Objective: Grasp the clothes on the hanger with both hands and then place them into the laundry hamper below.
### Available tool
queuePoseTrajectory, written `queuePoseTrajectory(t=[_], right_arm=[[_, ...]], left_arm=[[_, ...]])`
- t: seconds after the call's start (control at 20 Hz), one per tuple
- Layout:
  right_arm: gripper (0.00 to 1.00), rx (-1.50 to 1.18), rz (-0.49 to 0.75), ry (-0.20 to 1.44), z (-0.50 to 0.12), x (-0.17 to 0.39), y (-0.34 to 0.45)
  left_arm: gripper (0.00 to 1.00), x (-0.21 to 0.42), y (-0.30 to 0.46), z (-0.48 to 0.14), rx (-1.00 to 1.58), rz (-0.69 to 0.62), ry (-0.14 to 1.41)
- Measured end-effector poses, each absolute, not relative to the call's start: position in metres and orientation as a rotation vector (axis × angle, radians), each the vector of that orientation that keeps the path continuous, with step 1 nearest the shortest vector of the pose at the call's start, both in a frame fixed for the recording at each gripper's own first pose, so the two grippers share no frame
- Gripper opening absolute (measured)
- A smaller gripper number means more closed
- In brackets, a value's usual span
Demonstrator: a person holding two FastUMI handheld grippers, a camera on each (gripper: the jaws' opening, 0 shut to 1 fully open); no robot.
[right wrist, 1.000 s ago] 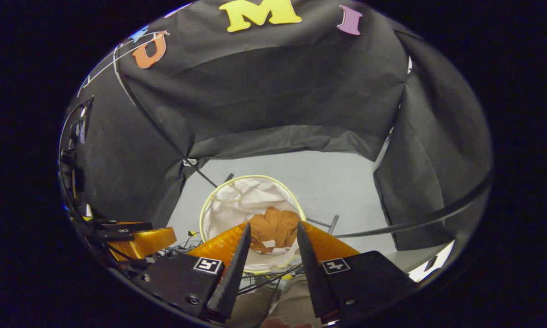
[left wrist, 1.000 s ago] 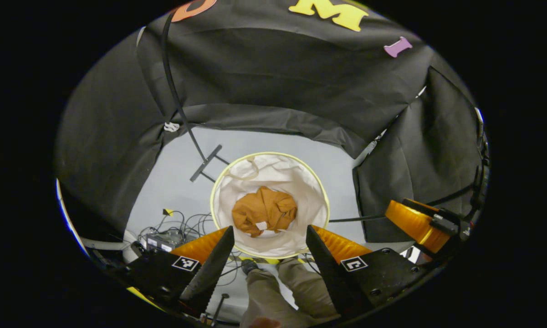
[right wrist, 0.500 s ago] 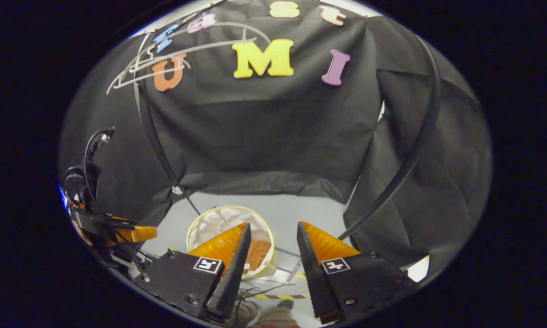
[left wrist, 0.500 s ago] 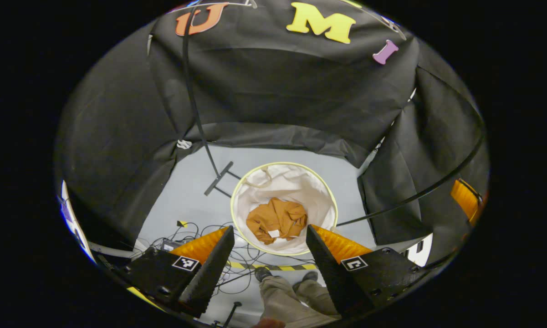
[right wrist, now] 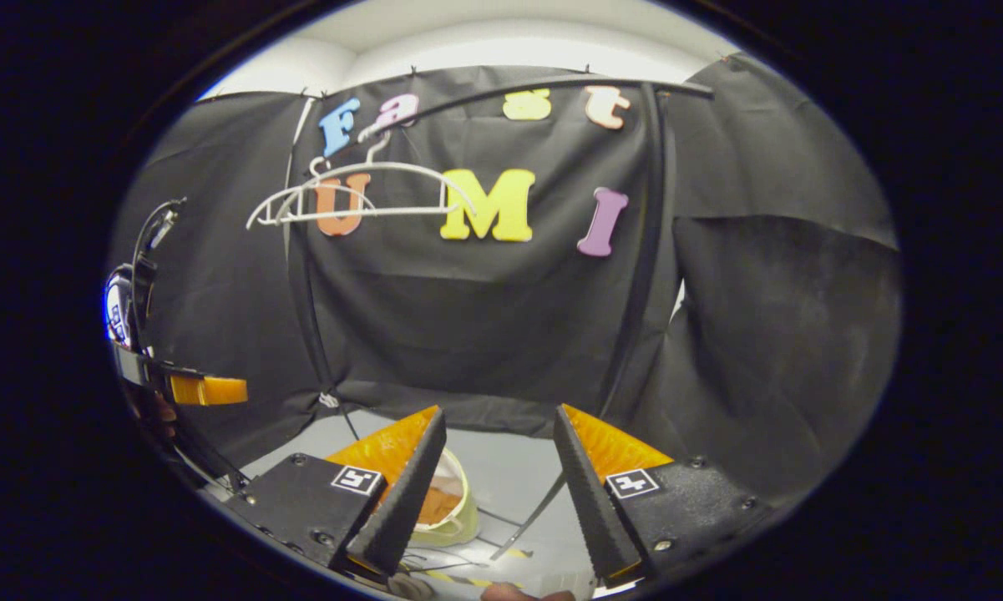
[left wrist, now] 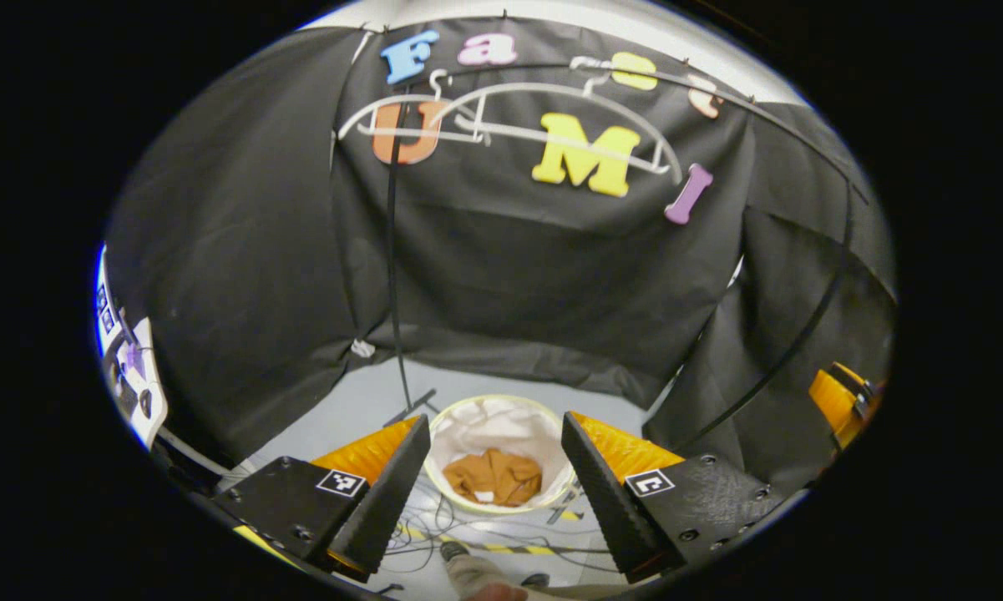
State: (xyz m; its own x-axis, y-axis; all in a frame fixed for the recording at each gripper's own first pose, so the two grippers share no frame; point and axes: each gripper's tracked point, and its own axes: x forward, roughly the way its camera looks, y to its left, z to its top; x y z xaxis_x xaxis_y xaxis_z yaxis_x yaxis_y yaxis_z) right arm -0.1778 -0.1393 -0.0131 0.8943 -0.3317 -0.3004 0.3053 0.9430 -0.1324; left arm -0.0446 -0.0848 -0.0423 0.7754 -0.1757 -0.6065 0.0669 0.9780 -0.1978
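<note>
Clothes [left wrist: 493,477]: crumpled orange cloth, white tag, perhaps a shirt, inside hamper.
Hamper [left wrist: 501,417]: round, white fabric.
Left gripper [left wrist: 495,487]: wide, empty.
Right gripper [right wrist: 494,477]: wide, empty.
Hanger [right wrist: 359,200]: bare white wire.

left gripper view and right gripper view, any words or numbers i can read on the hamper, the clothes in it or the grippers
None of them carries text that can be read.
laundry hamper: plain, no print seen.
orange garment: small white tag, too small to read.
left gripper and right gripper: square black-and-white markers, patterns rather than letters.
</note>
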Motion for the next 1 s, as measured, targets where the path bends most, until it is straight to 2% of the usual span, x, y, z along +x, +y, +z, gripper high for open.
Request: queuePoseTrajectory(t=[0.05, 0.1, 0.15, 0.25, 0.6, 0.85, 1.0], right_arm=[[0.90, -0.080, -0.308, 0.295, 0.000, -0.189, -0.140], [0.77, -0.078, -0.287, 0.262, 0.014, -0.202, -0.140], [0.91, -0.076, -0.266, 0.226, 0.026, -0.210, -0.142], [1.00, -0.074, -0.237, 0.161, 0.050, -0.225, -0.144], [1.00, -0.114, -0.185, -0.042, 0.106, -0.253, -0.132], [1.00, -0.154, -0.128, -0.147, 0.124, -0.253, -0.092], [1.00, -0.154, -0.096, -0.150, 0.115, -0.250, -0.073]], left_arm=[[1.00, -0.056, -0.088, -0.022, -0.172, -0.126, 0.620], [1.00, -0.066, -0.090, -0.001, -0.168, -0.122, 0.567], [1.00, -0.075, -0.093, 0.021, -0.164, -0.127, 0.505], [1.00, -0.092, -0.096, 0.060, -0.153, -0.130, 0.402], [0.98, -0.137, -0.095, 0.166, -0.126, -0.102, 0.166], [0.97, -0.149, -0.085, 0.192, -0.104, -0.109, 0.005], [0.96, -0.160, -0.082, 0.191, -0.092, -0.099, 0.003]])
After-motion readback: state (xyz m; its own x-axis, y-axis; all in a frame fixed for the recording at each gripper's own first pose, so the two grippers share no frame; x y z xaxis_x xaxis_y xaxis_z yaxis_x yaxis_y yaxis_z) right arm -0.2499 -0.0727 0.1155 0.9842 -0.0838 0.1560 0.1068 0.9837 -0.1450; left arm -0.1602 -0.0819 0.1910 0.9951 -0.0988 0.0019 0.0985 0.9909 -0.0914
